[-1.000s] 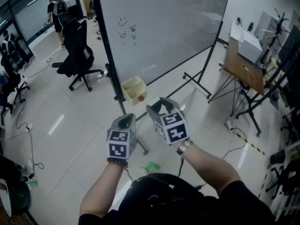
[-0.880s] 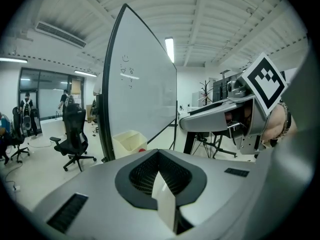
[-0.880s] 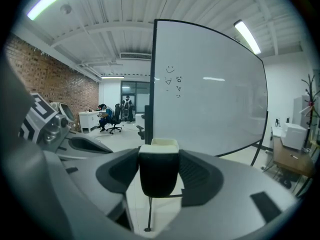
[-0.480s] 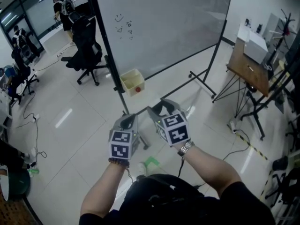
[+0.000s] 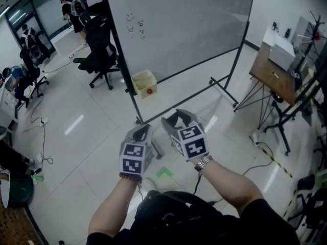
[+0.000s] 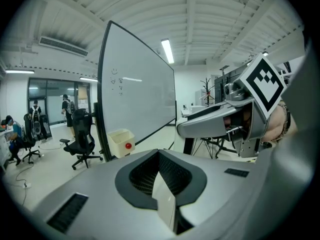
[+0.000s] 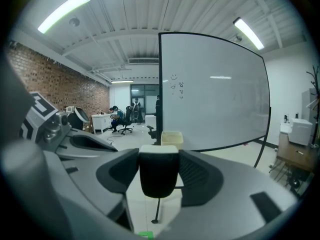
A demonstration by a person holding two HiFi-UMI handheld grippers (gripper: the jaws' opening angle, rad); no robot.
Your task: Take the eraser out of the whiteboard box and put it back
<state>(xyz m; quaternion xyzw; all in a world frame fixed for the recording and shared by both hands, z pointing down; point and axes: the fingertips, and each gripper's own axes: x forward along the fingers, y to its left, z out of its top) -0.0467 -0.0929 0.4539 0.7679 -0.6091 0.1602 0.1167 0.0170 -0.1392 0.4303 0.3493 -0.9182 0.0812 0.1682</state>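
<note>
"Where's the eraser, then?"

"In the right hand-held gripper (image 5: 179, 117). Look along its jaws: they're clamped wide on a block-shaped black eraser with a white back (image 7: 158, 176), which stands upright between them. The left hand-held gripper (image 5: 141, 131) is clenched on nothing and sits just beside the right one."

"And the box?"

"It's that pale yellow open-topped box with the red dot (image 5: 140, 89), low on the left post of the big black-framed whiteboard (image 5: 179, 24). It's well apart from both grippers, with white tiled floor (image 5: 92, 137) in between."

"So this is the putting-back half, I'd say."

"That's my guess too. To do it well, they should hold that grip firm on the way over. They should come at the box from above its open top rather than from the side. The eraser needs to be upright so it slips past the rim instead of catching on it. The box looks light and seems only hung on the post, so a knock could swing it. They should let go only once the eraser is down inside."
</note>
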